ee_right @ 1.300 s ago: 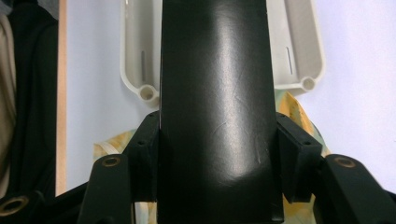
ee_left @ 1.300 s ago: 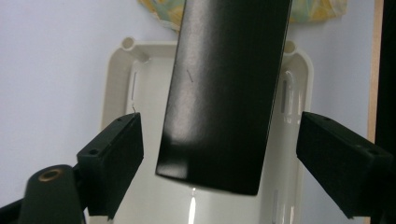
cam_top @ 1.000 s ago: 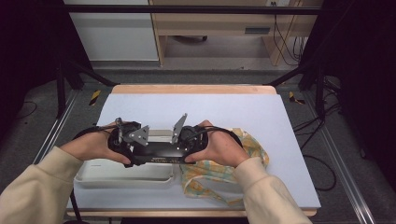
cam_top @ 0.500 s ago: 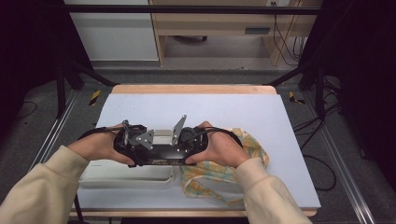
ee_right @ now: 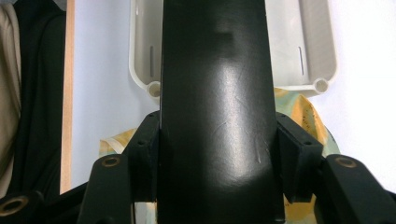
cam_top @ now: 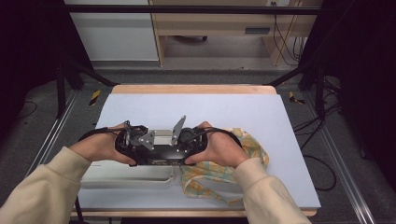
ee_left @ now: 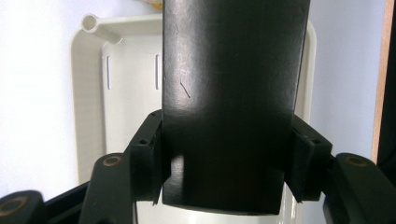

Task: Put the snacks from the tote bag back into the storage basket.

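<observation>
Black and glossy, a flat bar [cam_top: 159, 151] spans the space between the two grippers, its long axis running 9 to 3 o'clock across the near half of the table [cam_top: 243, 112] in the high view. The left gripper [ee_left: 227, 158] has its jaws closed against the bar's two long edges, and the right gripper [ee_right: 217, 161] clamps the other end the same way (in each gripper view the bar runs straight up the middle, pinched from both sides). Neither hand is nearer; each holds one end, the left hand [cam_top: 100, 147] at 9 o'clock of the bar, the right hand [cam_top: 219, 149] at 3 o'clock.

The bar hangs directly over a white tray [ee_left: 88, 107], which lies along the same line at the table's 6 to 7 o'clock edge. Any lowering would be straight down, with no turn needed, in my judgement. What shows of the tray's floor looks bare; the bar hides the middle of it. A patterned yellow cloth [cam_top: 252, 149] lies crumpled on the table at 3 o'clock of the tray, touching its short end and passing under the right hand.
</observation>
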The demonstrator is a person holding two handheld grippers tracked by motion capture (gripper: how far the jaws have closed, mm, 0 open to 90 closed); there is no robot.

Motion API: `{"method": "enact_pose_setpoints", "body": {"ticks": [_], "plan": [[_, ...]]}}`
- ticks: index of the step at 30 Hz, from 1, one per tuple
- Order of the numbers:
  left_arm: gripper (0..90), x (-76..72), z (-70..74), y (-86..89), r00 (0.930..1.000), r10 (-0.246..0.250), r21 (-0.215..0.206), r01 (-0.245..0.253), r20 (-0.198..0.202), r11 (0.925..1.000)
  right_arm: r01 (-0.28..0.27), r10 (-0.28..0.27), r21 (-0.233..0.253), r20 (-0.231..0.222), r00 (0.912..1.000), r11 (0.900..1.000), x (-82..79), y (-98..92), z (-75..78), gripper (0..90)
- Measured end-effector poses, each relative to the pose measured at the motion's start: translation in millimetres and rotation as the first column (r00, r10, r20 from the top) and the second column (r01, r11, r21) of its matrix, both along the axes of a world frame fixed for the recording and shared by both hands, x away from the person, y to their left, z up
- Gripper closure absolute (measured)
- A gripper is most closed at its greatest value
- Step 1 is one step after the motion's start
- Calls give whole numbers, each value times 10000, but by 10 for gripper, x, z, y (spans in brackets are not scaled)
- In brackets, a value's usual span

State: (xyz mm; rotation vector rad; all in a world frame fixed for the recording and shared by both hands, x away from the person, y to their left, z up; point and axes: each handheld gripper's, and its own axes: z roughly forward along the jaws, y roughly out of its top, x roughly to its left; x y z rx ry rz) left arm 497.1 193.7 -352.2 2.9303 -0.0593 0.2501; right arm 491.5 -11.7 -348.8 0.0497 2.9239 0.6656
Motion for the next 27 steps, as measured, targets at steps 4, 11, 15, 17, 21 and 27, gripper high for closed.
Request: {"method": "enact_pose_setpoints", "body": {"ticks": [4,11,15,17,21,27], "plan": [[428,-5,9,-1,10000,2,38,-3,72,10000,-62,62,-4,144,9999,10000,-1,4,-10,424],[434,-4,4,39,9999,-40,37,40,159,10000,416,-423,287,252,9988,9987,3,-44,15,291],[434,7,27,98,9998,-88,-114,90,153,9999,945,-971,719,327,9947,9929,-32,-142,78,201],[434,20,43,141,9998,85,-208,-82,178,9998,1286,-1314,1003,219,9911,9866,-49,-215,106,175],[434,37,58,225,9996,210,-319,-203,206,9993,2218,-2290,1595,280,9730,9620,-105,-401,151,135],[434,57,91,367,9985,352,-495,-331,409,9982,3774,-3942,2719,78,9190,8852,-160,-762,176,107]]}}
